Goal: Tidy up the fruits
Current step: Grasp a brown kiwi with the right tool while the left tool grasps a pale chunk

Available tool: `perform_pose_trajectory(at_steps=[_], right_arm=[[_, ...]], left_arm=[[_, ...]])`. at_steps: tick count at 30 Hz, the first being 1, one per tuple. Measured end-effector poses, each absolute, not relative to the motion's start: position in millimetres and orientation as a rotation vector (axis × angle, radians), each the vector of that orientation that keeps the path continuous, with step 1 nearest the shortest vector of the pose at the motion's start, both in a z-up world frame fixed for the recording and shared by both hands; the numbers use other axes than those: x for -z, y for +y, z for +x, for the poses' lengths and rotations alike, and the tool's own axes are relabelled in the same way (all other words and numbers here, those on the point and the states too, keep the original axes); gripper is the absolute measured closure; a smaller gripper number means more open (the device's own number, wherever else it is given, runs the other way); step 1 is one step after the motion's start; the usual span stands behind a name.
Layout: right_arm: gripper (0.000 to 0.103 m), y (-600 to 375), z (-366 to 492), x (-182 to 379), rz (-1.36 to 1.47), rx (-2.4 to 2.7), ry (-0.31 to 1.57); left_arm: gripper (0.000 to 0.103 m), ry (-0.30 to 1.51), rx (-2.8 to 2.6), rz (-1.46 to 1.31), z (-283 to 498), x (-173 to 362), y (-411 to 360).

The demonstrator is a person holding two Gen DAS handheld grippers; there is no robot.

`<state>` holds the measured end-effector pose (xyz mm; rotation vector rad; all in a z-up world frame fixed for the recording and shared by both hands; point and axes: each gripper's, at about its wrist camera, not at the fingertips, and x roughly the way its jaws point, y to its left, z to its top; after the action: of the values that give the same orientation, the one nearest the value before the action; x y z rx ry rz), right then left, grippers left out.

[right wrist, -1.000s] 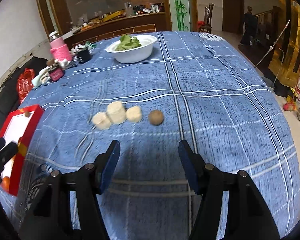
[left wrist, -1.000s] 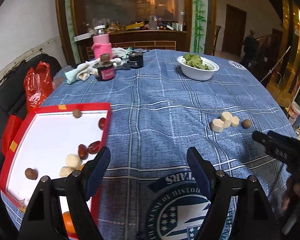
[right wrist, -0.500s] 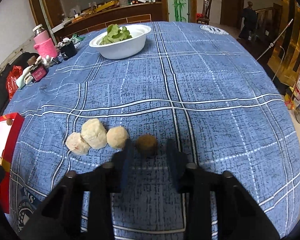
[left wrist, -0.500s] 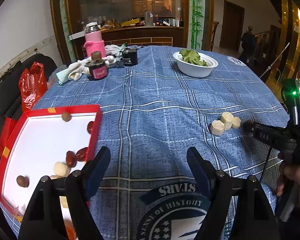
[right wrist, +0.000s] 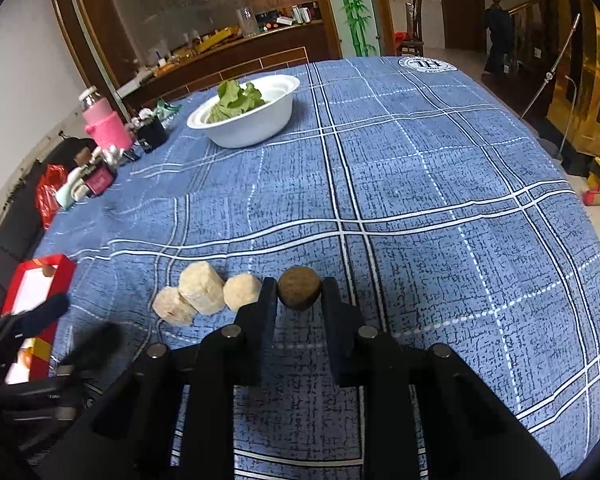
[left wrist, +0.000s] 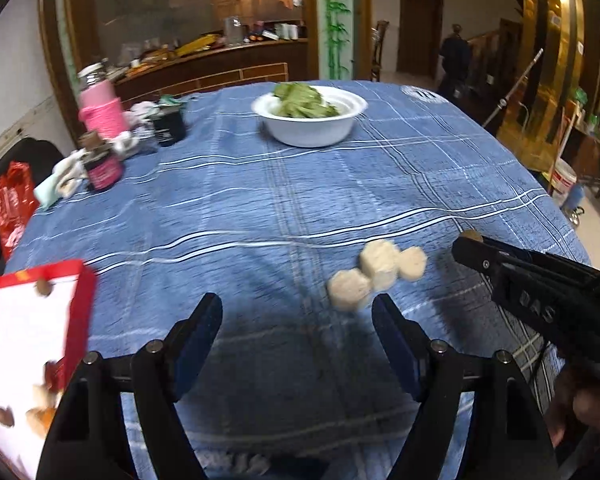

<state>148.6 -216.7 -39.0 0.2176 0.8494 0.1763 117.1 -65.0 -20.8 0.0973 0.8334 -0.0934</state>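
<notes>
Brown and round, a small fruit (right wrist: 299,288) sits between the fingertips of the right tool (right wrist: 299,294), whose two black fingers have closed in against its sides; the fruit rests on the blue checked cloth of the worktop (right wrist: 440,208). Only the right wrist view shows this grip plainly. From the left wrist view the right tool (left wrist: 466,246) comes in from the right as a long dark bar, and just a sliver of the brown fruit (left wrist: 471,235) peeks above its tip.

Just left of the right tool's fingers lie three pale, cream-coloured fruit pieces (right wrist: 204,294) in a touching cluster, the nearest one right beside the left finger. In the left wrist view the same cluster (left wrist: 376,276) lies ahead of the left tool (left wrist: 297,320) and a little to its right, just beyond its right finger. The left tool's fingers stand wide apart with nothing between them, hovering over bare cloth.

A red-rimmed tray (left wrist: 82,308) with a white floor shows at the left tool's left side, blurred, holding a few brown and pale pieces; the right wrist view catches only a far corner of that tray (right wrist: 40,268). Far ahead of both tools stands a white bowl (right wrist: 256,124) of green leaves, with a pink bottle (right wrist: 104,126) and small dark jars off to its left.
</notes>
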Motion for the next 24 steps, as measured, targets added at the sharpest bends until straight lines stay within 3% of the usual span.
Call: perform_pose_trajectory(at_steps=[11, 13, 14, 24], right_arm=[[0.079, -218, 147, 32, 0.251, -0.206, 0.822], [0.079, -218, 147, 32, 0.251, -0.209, 0.82], [0.079, -218, 147, 32, 0.252, -0.209, 0.819], [0.079, -215, 146, 30, 0.228, -0.204, 0.809]], left_arm=[[0.047, 0.914, 0.113, 0.11, 146, 51, -83], [0.06, 0.916, 0.14, 0.101, 145, 50, -84], [0.073, 0.913, 0.148, 0.11, 143, 50, -86], [0.074, 0.879, 0.124, 0.122, 108, 31, -73]])
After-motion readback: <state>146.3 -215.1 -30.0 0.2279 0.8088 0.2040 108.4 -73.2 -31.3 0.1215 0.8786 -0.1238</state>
